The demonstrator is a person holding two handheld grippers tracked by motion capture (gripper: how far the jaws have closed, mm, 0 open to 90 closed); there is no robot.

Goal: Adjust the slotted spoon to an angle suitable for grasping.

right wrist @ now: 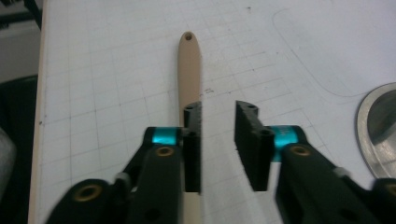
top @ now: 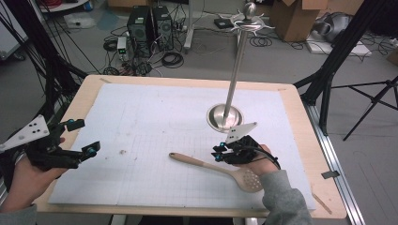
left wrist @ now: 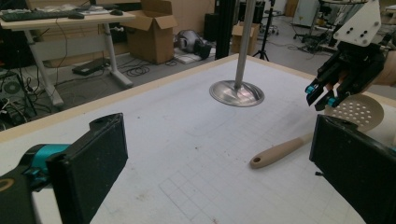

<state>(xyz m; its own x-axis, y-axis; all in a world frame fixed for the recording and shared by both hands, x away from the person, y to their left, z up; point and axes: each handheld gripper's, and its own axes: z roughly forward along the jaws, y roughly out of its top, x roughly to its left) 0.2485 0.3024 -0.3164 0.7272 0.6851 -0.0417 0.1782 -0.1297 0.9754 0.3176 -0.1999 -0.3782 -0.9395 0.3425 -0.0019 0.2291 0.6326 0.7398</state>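
The right gripper (right wrist: pixel 218 140), fingers apart and clamping nothing, hovers above the tan slotted spoon (right wrist: pixel 190 70) lying flat.

Black grippers (top: pixel 220 153), teal joints, brass screws, white three-cornered plates, grey sleeve (top: pixel 286 199)

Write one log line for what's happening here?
right tool: open, above spoon handle, nothing held | slotted spoon: flat on mat | left tool: open, empty | stand: upright

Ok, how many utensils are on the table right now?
1: a slotted spoon lying flat on the mat by the right gripper, near the empty steel stand. The hand covers part of its head, so anything under it is hidden.
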